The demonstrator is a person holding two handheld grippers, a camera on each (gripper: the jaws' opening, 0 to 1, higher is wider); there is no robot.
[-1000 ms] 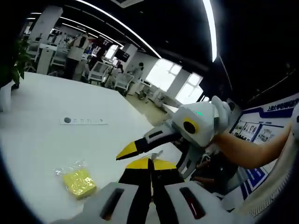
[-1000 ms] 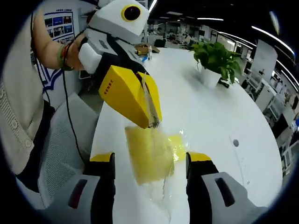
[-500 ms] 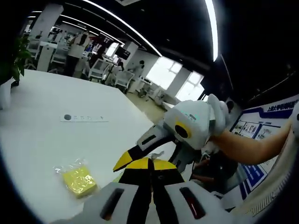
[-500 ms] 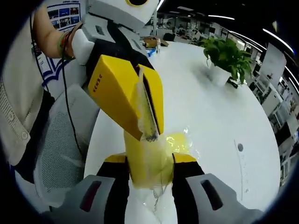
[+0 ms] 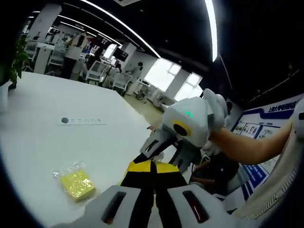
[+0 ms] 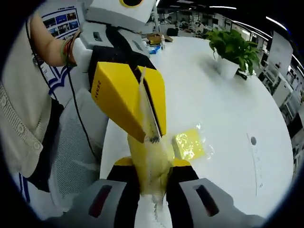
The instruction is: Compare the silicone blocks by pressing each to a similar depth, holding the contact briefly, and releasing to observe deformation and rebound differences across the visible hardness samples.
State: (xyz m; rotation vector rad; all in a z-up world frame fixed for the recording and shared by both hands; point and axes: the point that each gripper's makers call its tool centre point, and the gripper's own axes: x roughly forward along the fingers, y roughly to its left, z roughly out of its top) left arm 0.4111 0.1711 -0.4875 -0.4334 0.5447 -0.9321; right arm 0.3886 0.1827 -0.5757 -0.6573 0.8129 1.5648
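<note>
In the left gripper view, a yellow silicone block (image 5: 77,184) sealed in a clear bag (image 5: 61,169) is seen lying on the white table (image 5: 42,142), apart from the grippers. The left gripper (image 5: 153,167) is shown with jaws closed together. The right gripper (image 5: 151,151) reaches in from the right, carried by a bare forearm (image 5: 247,148).

In the right gripper view, the right gripper (image 6: 149,167) is clamped on a bagged yellow block (image 6: 151,166), whose plastic top edge is pinched by the left gripper (image 6: 151,130) above. The other bagged block (image 6: 189,144) lies on the table just behind.
</note>
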